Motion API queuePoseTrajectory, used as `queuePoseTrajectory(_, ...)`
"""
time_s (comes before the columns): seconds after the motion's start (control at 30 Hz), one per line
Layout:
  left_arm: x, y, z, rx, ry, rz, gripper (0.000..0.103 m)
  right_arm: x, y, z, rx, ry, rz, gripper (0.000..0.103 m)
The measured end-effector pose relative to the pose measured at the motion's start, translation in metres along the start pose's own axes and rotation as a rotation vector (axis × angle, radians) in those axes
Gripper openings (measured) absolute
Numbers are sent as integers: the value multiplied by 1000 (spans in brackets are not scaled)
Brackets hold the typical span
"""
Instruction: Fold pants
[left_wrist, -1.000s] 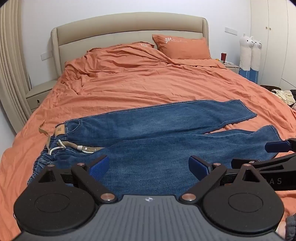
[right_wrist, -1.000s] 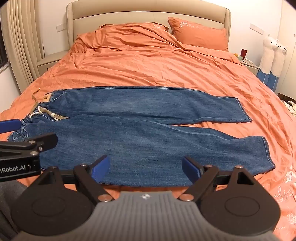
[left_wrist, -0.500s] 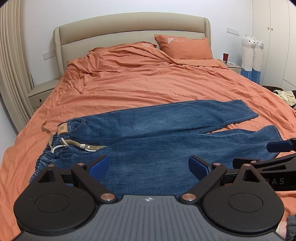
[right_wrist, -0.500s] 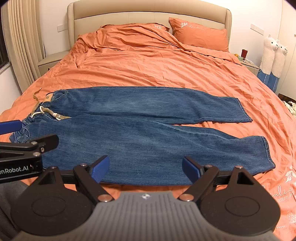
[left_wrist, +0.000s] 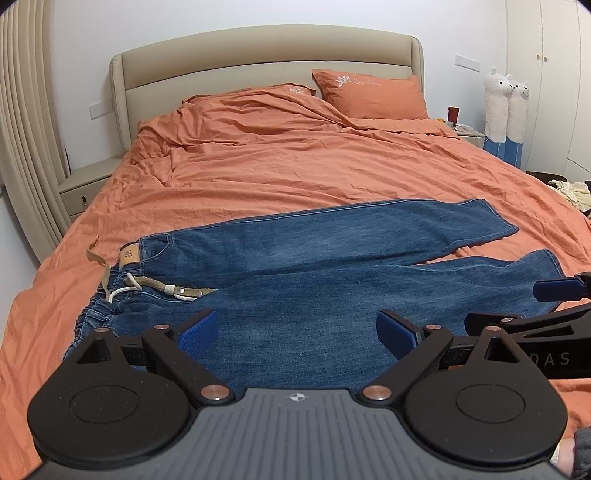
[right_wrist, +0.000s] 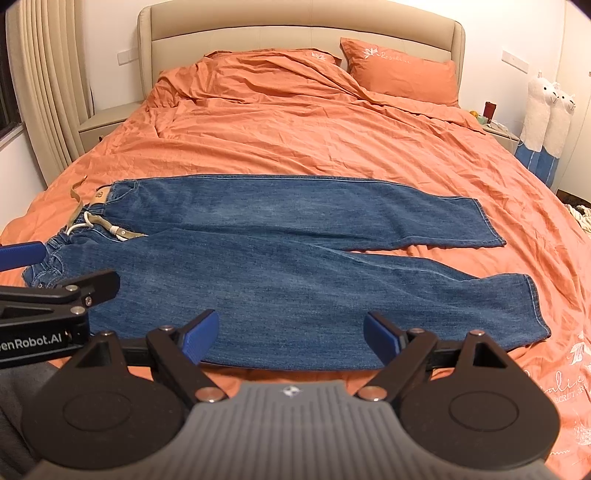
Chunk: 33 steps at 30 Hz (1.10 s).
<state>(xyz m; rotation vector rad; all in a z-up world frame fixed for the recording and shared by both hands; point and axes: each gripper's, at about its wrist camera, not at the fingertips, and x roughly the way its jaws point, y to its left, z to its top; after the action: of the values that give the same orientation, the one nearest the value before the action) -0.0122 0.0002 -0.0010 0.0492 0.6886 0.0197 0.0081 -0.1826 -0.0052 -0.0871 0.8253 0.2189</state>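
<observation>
**Both jaws wide, jeans flat on the bed**

My left gripper (left_wrist: 295, 332) has its jaws spread wide with nothing between them, held above the near leg of the jeans (left_wrist: 325, 266). My right gripper (right_wrist: 291, 334) is just as wide and empty, poised over the near edge of the same leg. Each gripper shows at the border of the other's view.

The jeans lie unfolded across the orange bedspread (right_wrist: 314, 129), waistband to my left, hems to my right, the two legs splayed slightly apart at the ends. A tan belt (left_wrist: 110, 273) and a white drawstring (left_wrist: 127, 288) trail from the waist. Beyond are an orange pillow (left_wrist: 369, 96) and the beige headboard (left_wrist: 258, 62). Two plush alpacas (right_wrist: 546, 122) stand beside the bed on the right.
</observation>
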Motion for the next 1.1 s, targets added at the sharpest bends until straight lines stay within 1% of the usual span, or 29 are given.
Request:
queuePoseTrajectory(0.4,-2,2,-3,-6,5,-6,103,-1,-5,-1,18,10,16,82)
queuePoseTrajectory(0.83,-1,2,-4,-1,10,-9,103,0,-4,0,16,15,9,82)
queuePoseTrajectory(1.1,4,-5,-3,8,22,-4,103,2,-6,-1,18,18,7,82)
